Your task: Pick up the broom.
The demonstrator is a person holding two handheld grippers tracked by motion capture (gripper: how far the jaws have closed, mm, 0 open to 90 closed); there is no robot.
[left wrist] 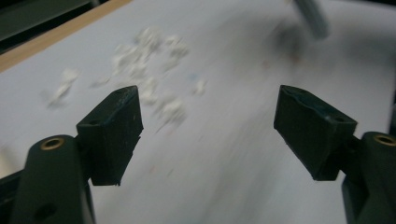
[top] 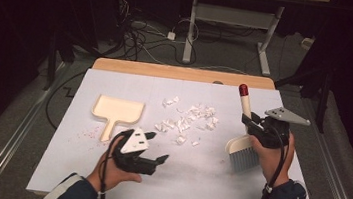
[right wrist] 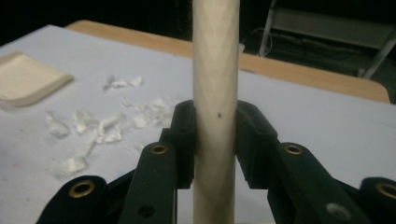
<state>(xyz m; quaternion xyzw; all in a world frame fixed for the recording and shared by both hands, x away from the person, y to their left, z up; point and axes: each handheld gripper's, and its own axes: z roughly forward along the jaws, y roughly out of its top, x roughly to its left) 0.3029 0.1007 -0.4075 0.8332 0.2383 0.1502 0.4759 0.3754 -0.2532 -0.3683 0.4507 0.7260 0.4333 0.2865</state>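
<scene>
White tabletop (top: 196,177): right hand-held gripper (right wrist: 215,135) clamps brush handle (right wrist: 215,70); left hand-held gripper (left wrist: 208,121) gapes empty.

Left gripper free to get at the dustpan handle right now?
Probably yes. The left gripper is open and empty, the dustpan lies just beyond it, and the bare table between them holds nothing in the way.

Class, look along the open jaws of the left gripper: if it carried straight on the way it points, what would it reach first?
Probably the white paper scraps scattered on the table: they lie ahead of the left gripper, whose jaws are open with nothing between them. The view is blurred, so depth is uncertain.
</scene>
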